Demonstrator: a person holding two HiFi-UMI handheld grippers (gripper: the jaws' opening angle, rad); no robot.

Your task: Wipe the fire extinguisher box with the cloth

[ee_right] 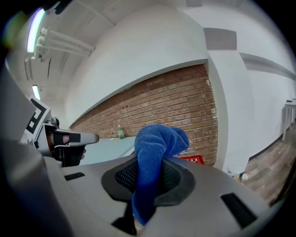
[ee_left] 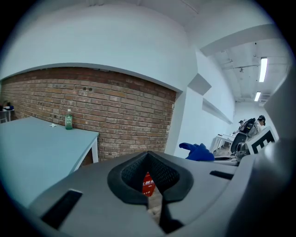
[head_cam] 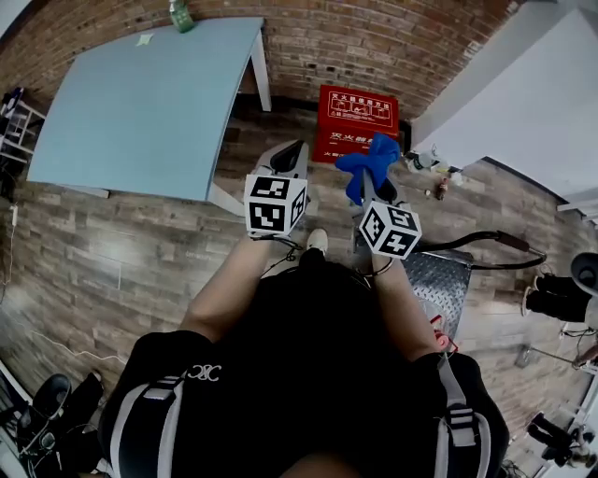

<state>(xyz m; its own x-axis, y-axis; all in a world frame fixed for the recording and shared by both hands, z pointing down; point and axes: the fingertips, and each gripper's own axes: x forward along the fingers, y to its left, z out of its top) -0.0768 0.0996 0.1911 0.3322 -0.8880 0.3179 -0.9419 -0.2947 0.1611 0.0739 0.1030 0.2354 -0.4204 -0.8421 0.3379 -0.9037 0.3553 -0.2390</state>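
**Blue cloth gripped, red box ahead on the floor**

In the head view the fire extinguisher box (head_cam: pixel 357 117) sits at upper centre of the frame. It is red with white print, and stands on the wood-plank floor (head_cam: pixel 112 261) against the foot of the brick wall (head_cam: pixel 374 37).

The right gripper (head_cam: pixel 378 191) is just below the box in the frame. Its jaws are closed on a blue cloth (head_cam: pixel 369 163). In the right gripper view the cloth (ee_right: pixel 155 148) rises from between the jaws of that gripper (ee_right: pixel 148 185) and folds over at the top. A corner of the red box (ee_right: pixel 194 160) shows just right of it.

The left gripper (head_cam: pixel 290 154) is held beside the right one, left of centre, and the two are apart. In the left gripper view the jaws of this gripper (ee_left: pixel 149 185) are drawn together to a narrow slit with nothing held. A sliver of the red box (ee_left: pixel 147 184) shows through the gap.

A pale blue tabletop (head_cam: pixel 149 103) fills the upper left of the head view. A green bottle (head_cam: pixel 180 16) stands near its far edge, by the wall.

At lower right of centre lies a grey patterned metal platform (head_cam: pixel 434 280).
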